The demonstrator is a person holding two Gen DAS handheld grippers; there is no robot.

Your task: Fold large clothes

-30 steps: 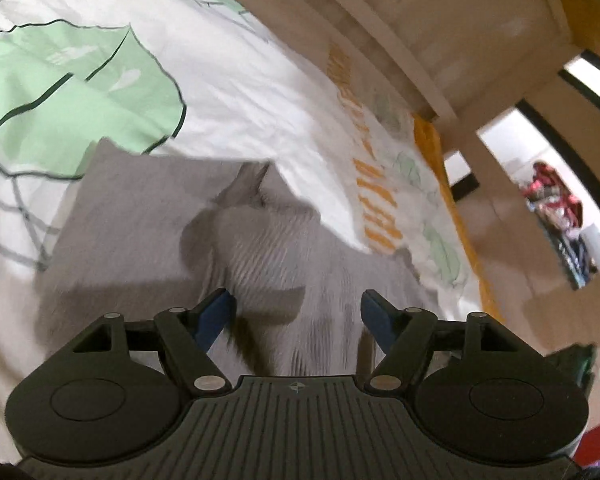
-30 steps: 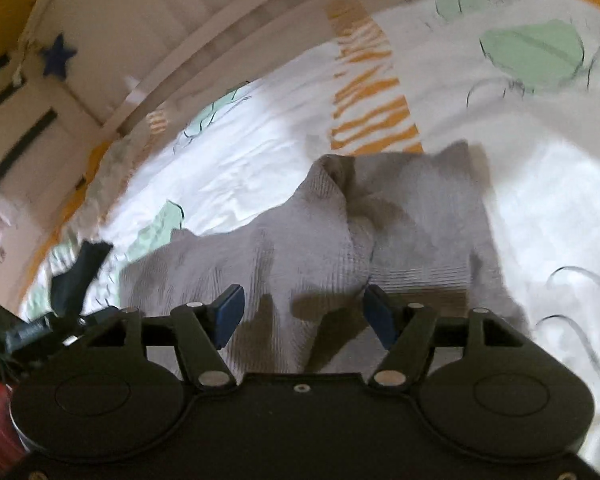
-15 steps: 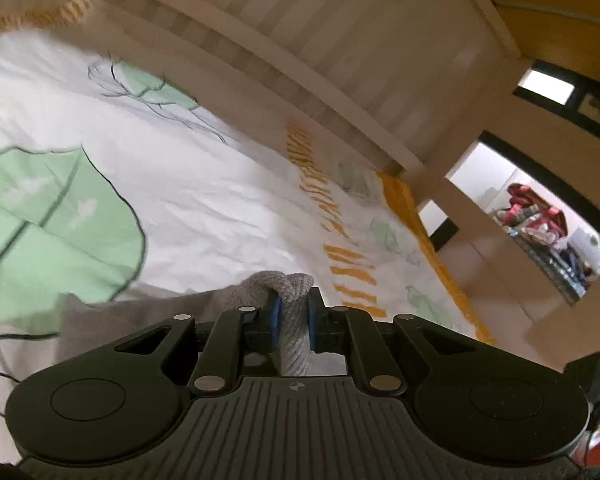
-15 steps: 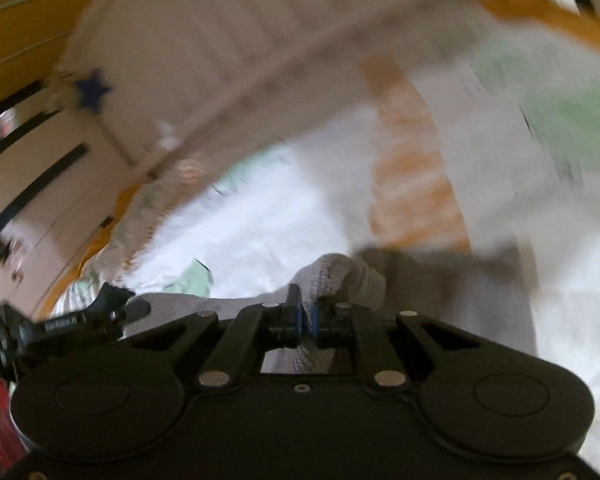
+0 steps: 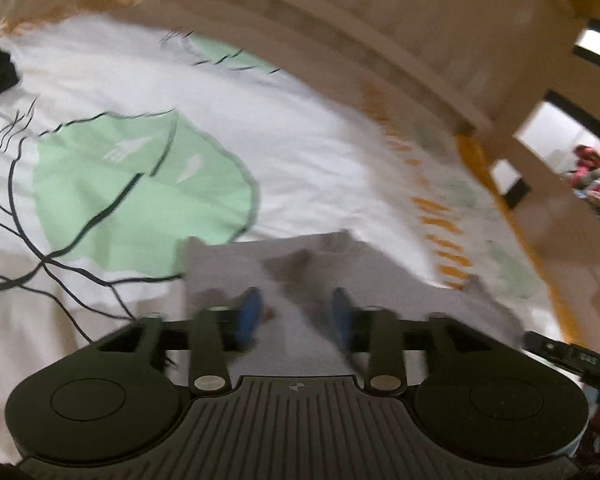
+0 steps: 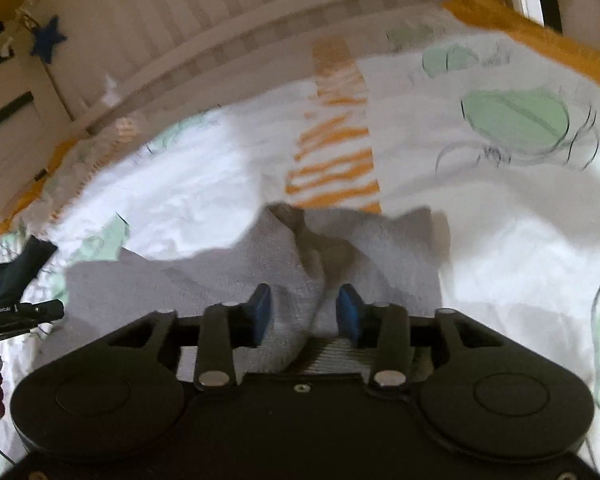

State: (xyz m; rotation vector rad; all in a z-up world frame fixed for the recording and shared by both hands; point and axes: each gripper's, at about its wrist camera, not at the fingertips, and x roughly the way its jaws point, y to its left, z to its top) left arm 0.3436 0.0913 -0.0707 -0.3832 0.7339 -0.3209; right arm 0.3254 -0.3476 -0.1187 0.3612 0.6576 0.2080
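Right gripper (image 6: pixel 305 312) astride grey garment (image 6: pixel 388 240)

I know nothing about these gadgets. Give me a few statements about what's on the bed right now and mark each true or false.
1. A grey garment lies on a white bedcover printed with green leaves. True.
2. The left tool is clamped shut on the garment. False: its blue pads stand apart, the jaws have just been opening, and the cloth lies loose between them.
3. The right tool is open above a raised fold of the grey cloth. True; its jaws have also just been opening.
4. The garment is bright red. False: it is grey.
5. A blue star hangs on the pale wooden slats behind the bed. True.
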